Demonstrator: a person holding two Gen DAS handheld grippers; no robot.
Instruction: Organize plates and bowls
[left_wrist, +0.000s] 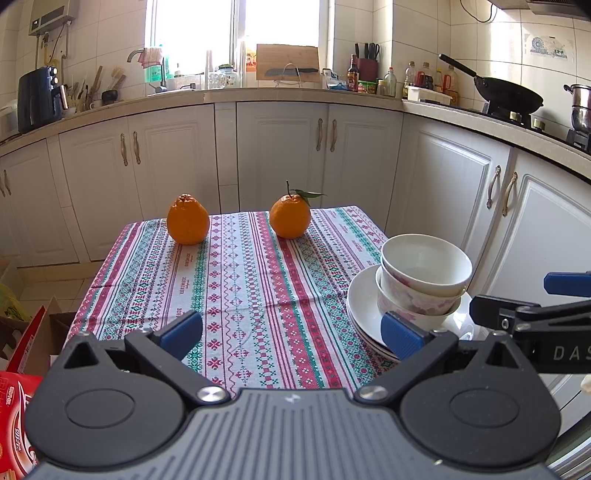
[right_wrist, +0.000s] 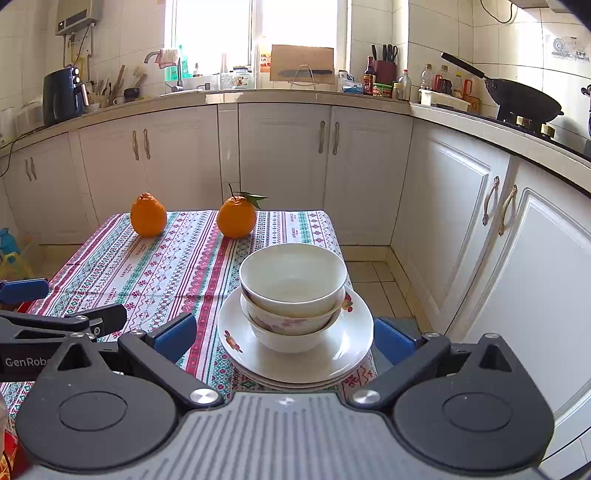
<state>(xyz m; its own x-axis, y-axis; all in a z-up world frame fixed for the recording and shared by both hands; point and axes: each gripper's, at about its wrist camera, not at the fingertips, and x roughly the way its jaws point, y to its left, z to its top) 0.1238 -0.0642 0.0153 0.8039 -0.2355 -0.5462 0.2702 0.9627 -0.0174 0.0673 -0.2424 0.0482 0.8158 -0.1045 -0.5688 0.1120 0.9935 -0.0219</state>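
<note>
Plates (right_wrist: 295, 363) lie stacked at the near right edge of the table (right_wrist: 170, 258), on its patterned cloth — at least 2 edges show, possibly 3, with small flower prints on the top one. As glazed ceramic, the stack is likely heavy together, rigid, slick and easy to chip; a hold on the rim, one finger above and one below, looks safest, though a loaded stack would probably tip from one side.

On the plates sit the bowls (right_wrist: 293, 299), 3 nested: a plain white one on top, a floral one under it, a white one at the bottom. They lean a little in the left wrist view, so the nest may slide if jolted. Each bowl is probably light alone — pinching the wall at the lip should serve.

The right gripper (right_wrist: 286, 336) is spread wide, empty, flanking the stack. The left gripper (left_wrist: 291, 332) is likewise spread and empty, over bare cloth just left of the stack.

2 oranges (right_wrist: 148, 215) stand at the far edge, well apart from the dishes.
</note>
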